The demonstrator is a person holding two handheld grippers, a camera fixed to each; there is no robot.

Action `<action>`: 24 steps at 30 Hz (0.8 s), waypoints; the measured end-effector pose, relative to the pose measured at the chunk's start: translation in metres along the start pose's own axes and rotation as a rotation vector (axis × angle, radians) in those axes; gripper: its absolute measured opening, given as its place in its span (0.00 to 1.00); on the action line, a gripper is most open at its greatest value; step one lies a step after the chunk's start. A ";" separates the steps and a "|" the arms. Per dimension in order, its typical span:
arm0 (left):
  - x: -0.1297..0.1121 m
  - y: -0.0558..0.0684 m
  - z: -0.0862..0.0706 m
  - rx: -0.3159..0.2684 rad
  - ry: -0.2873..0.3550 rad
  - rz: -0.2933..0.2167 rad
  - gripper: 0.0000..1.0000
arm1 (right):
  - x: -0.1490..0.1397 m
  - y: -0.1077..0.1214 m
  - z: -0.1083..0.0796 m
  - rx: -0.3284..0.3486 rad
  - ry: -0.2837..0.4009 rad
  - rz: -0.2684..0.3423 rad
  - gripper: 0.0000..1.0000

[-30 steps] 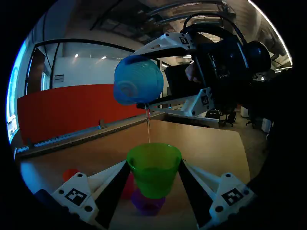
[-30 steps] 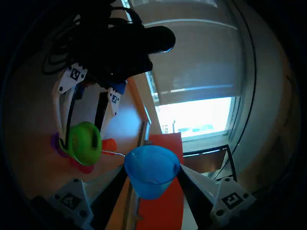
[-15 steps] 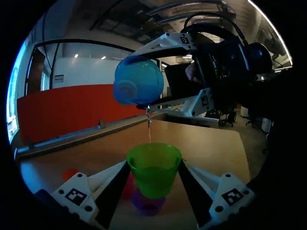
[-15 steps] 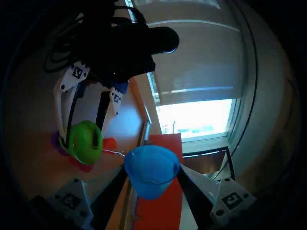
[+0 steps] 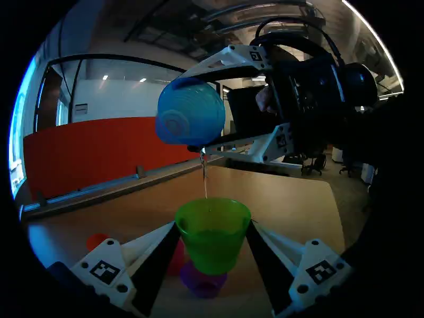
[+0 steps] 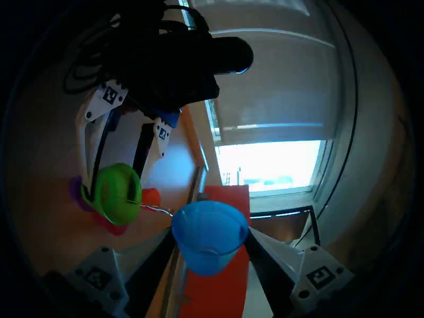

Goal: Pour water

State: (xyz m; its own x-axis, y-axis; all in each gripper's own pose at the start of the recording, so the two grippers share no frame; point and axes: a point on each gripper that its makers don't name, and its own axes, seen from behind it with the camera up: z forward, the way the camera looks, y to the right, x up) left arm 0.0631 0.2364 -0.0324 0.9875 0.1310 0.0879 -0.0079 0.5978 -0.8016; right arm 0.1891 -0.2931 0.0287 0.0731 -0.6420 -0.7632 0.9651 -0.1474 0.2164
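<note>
Pouring in a thin stream of water (image 5: 204,177) from the lip of the blue cup (image 5: 191,111) down into the green cup (image 5: 213,233). Judged best done slowly: hold the tilt steady, add to it only by small degrees, and aim the thread at the middle of the green mouth, not at its near rim. Avoid jerking either wrist. Avoid lifting the blue cup higher, for fear of splashing onto the table (image 5: 297,201). Hold the green cup level and upright underneath.

Clamped from both sides by the right gripper (image 5: 186,114): the blue cup, tipped well over, bottom turned toward the left gripper view, hanging above the green cup and apart from it. Seen again in the right gripper view between that gripper's own fingers, mouth open to the camera, perhaps with a little water left low inside, though too dim to tell for sure. Pinched likewise between the fingers of the left gripper (image 5: 213,239): the green cup, upright, directly under the falling thread. Low behind it, a purple cup (image 5: 204,278) and a pink cup (image 5: 177,257) on the table. Farther left and apart, a small orange cup (image 5: 96,241).
</note>
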 end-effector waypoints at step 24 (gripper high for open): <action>0.000 0.002 0.001 -0.002 -0.001 0.003 0.85 | 0.001 0.000 -0.004 -0.008 -0.010 -0.049 0.91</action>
State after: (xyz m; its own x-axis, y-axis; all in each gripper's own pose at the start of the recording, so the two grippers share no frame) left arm 0.0628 0.2385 -0.0333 0.9873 0.1339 0.0858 -0.0110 0.5957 -0.8031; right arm 0.1902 -0.2908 0.0258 0.0229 -0.6418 -0.7666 0.9695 -0.1729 0.1737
